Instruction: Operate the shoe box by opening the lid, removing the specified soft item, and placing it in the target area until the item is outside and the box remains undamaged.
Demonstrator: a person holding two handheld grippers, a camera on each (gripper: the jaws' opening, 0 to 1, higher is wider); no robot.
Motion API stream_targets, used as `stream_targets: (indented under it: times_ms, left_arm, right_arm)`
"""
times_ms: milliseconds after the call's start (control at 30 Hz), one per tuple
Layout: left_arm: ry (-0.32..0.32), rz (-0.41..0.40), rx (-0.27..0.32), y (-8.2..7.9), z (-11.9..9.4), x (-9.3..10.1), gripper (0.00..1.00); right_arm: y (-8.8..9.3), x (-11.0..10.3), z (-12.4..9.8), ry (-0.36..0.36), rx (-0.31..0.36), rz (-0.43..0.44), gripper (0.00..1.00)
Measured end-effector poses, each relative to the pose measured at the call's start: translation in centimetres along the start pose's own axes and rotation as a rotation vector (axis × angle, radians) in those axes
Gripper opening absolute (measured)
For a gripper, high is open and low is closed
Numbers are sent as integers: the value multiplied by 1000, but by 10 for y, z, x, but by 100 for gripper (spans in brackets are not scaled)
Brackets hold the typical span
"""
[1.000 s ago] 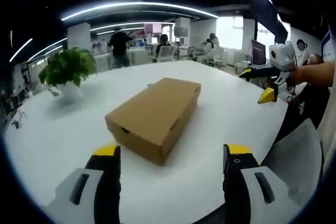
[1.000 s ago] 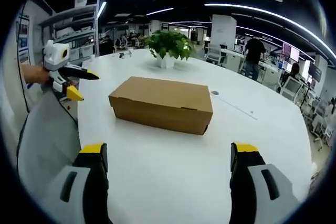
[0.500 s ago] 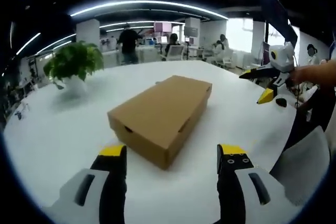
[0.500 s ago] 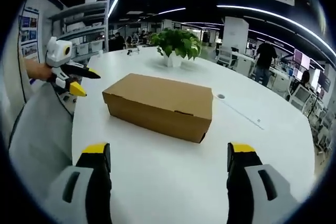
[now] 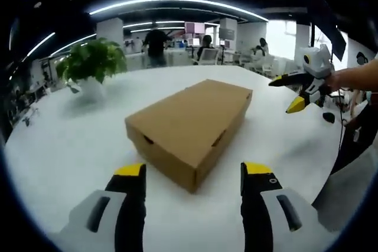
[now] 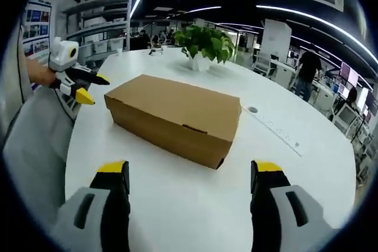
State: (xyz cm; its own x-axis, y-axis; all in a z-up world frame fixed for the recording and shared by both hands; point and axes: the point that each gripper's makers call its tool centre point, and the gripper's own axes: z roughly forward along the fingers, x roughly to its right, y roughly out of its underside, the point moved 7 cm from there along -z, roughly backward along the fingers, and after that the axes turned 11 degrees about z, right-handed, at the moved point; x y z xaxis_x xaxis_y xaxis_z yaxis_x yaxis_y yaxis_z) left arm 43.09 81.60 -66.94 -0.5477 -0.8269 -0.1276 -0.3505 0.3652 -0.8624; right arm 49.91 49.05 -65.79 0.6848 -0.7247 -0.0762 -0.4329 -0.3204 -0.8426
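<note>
The box (image 5: 190, 124) lies closed at the centre of the left gripper view, on the white table (image 5: 59, 146), just beyond the left gripper (image 5: 192, 175), whose jaws stand wide apart with nothing between them. A plant (image 5: 91, 63) sits at upper left. In the right gripper view the box (image 6: 177, 116) lies centre frame ahead of the right gripper (image 6: 188, 175), jaws likewise spread and empty; the plant (image 6: 204, 42) stands behind it at the top.

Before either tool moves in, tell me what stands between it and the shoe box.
Nothing visible: bare white table lies between the left tool and the closed shoe box, and likewise ahead of the right tool.
</note>
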Motion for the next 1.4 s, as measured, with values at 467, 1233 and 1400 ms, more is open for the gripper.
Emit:
stream_targets:
  times_ms: [467, 1233, 1400]
  left_arm:
    - [-67, -3, -48, 4, 28, 2, 63]
    - [-151, -46, -58, -2, 54, 5, 63]
    - [-151, -49, -53, -1, 54, 6, 62]
  right_arm:
    - [-6, 19, 42, -27, -30, -25, 70]
    - [-21, 38, 82, -74, -65, -41, 57]
    - [-18, 32, 84, -91, -75, -34, 56]
